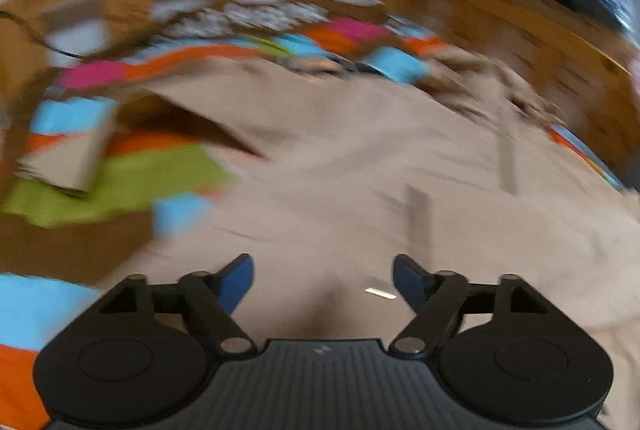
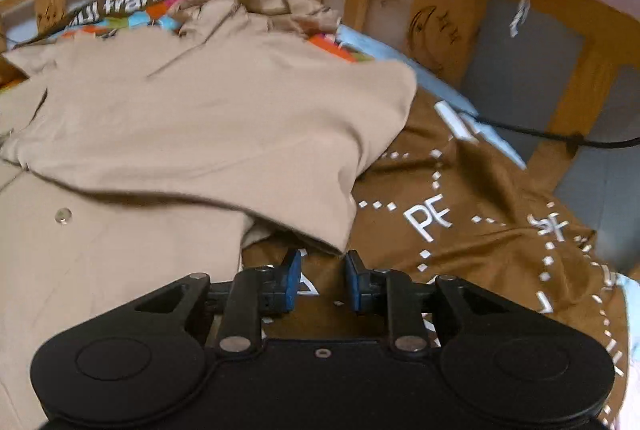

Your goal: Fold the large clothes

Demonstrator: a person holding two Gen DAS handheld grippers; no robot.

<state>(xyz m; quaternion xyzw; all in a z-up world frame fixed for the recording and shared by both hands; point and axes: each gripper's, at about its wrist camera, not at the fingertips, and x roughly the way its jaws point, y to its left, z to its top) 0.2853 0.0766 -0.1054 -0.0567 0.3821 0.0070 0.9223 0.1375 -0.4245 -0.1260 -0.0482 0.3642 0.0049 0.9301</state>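
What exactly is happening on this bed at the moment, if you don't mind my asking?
A person with a gripper in each hand is folding a large tan coat spread on a brown bedspread. One side is already folded over. The left gripper is open over the cloth, the right gripper is open near the folded corner; neither holds anything.

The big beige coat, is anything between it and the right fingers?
Nothing visible. The big beige cloth coat's folded corner hangs just ahead of the right gripper, whose fingers stand slightly apart, gripping nothing, above the brown printed bedcover.
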